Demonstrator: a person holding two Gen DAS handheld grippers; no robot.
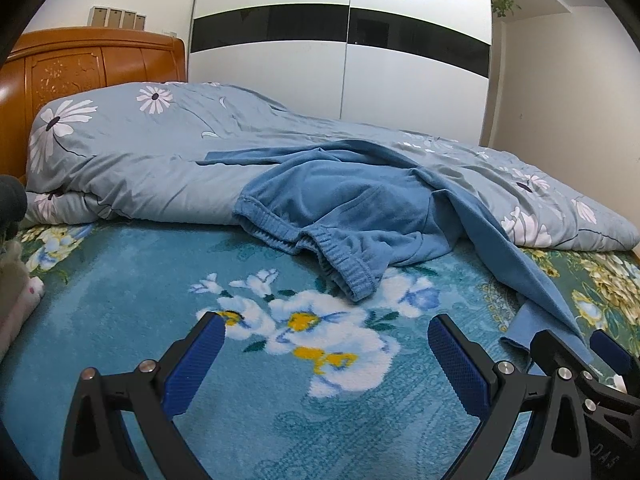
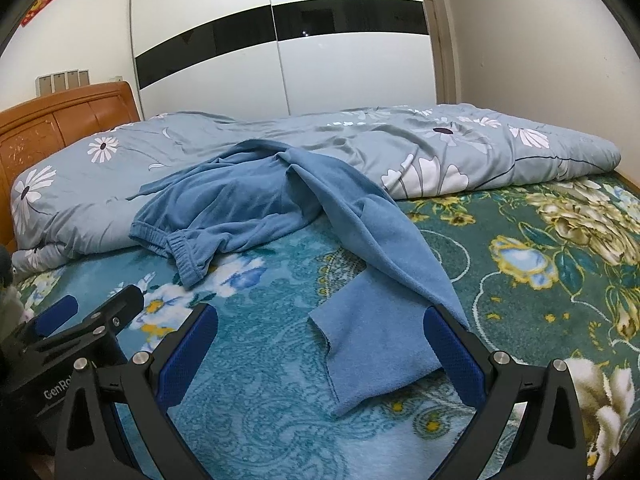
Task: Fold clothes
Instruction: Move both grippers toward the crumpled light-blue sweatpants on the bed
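A pair of blue trousers [image 2: 256, 200] lies crumpled on the bed, its upper part draped up over the folded grey-blue quilt [image 2: 460, 148] with white daisies, and its elastic waistband [image 1: 320, 248] spilling down onto the teal floral blanket [image 1: 260, 380] that covers the mattress. One leg [image 2: 380, 280] runs from the quilt forward across the blanket, and its hem end lies flat and slightly twisted.

In the right wrist view that hem lies between the two blue-padded fingers of the right gripper [image 2: 320, 328], nearer the right-hand finger, whose tip overlaps the cloth's edge; the jaws stand spread wide and do not press on the fabric. The left gripper [image 1: 326, 334] hovers beside it, also spread wide with nothing between its pads but the blanket's white and yellow flowers. The waistband lies just ahead of the left gripper, a little to the right of its centre line, apart from both fingers.

Each gripper shows at the edge of the other's view, side by side. Behind the bed stand an orange wooden headboard [image 1: 80, 68] and a white wardrobe [image 1: 340, 40] with a black band.
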